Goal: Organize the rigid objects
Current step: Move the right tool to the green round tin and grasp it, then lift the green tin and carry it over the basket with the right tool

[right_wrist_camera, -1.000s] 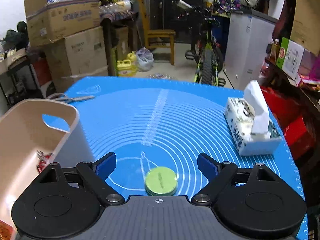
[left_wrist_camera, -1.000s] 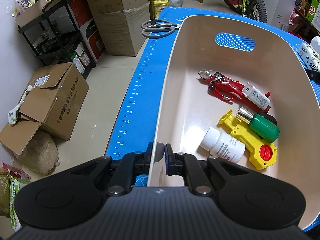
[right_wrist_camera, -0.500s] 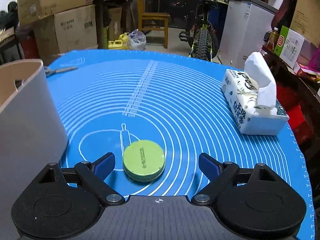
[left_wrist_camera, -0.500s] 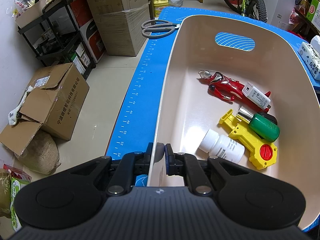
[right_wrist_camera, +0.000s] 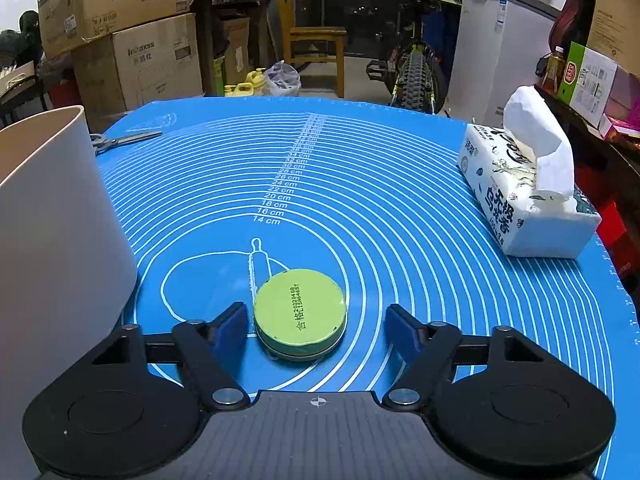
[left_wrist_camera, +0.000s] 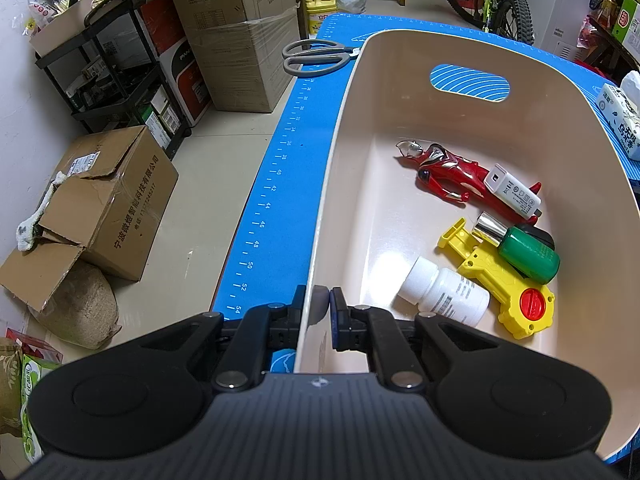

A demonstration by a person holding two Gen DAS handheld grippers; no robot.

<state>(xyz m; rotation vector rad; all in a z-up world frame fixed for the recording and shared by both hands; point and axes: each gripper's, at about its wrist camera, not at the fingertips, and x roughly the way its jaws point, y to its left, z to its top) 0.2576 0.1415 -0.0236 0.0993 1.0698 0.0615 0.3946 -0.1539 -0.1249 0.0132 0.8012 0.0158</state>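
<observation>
My left hand-held gripper (left_wrist_camera: 323, 306) is pitched steeply down, jaws clamped tight. My right hand-held gripper (right_wrist_camera: 316, 326) sits low, angled down; its jaws have just been closing, still apart.

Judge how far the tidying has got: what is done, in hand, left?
Done: figure, charger, yellow toy, green bottle and white bottle lie in the bin, whose rim the left gripper clamps. In hand: the right gripper, jaws just closing, straddles the tin. Left: scissors on the mat, perhaps.
</observation>
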